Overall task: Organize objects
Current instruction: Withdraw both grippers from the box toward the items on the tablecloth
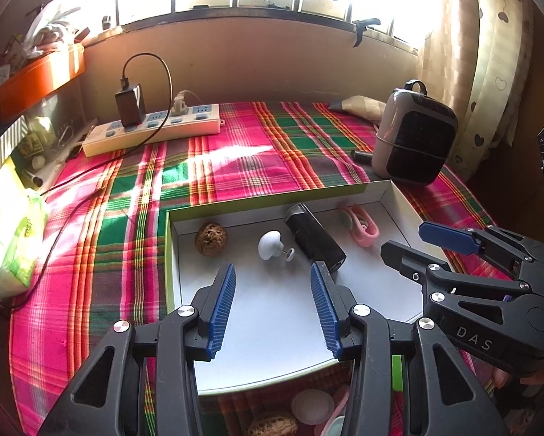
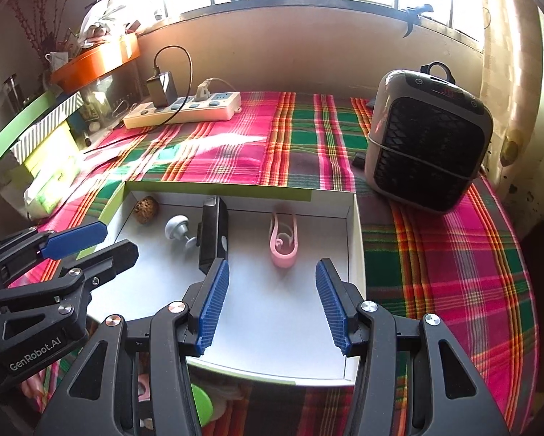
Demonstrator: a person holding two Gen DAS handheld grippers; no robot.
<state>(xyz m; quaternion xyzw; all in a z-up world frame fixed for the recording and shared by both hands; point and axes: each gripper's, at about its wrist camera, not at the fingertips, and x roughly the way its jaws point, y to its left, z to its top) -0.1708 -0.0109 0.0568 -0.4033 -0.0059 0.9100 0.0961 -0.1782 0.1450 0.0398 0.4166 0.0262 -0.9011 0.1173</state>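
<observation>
Ribbed blue pads line both fingers of the left gripper (image 1: 273, 309); its black angular arms carry round silver bolts, and the jaws stand apart with nothing between them. Right gripper (image 2: 272, 305) is built the same way, and its jaws also stand apart and empty. Both hang above the near half of a shallow white cardboard box (image 1: 399, 196) with a green outer edge, which lies on a plaid cloth (image 1: 235, 160) of pink, green and orange stripes.

Contents of the box, along its far wall, from left to right in the left wrist view:
- a brown walnut (image 1: 211, 238), rough and wrinkled, in the far left corner;
- a white mushroom-shaped knob (image 1: 270, 245) with a thin pin and a small disc, just beside the walnut;
- a black rectangular block (image 1: 313, 238) with a smooth, glossy face, lying slantwise;
- a pink looped clip (image 2: 283, 241) of soft-looking plastic, apart from the block.

Beyond the box, on the cloth, a cream power strip (image 1: 152, 129) carries a black adapter with a looping cable. A rounded grey heater (image 2: 428, 138) with a black honeycomb grille stands near the box's far right corner.
</observation>
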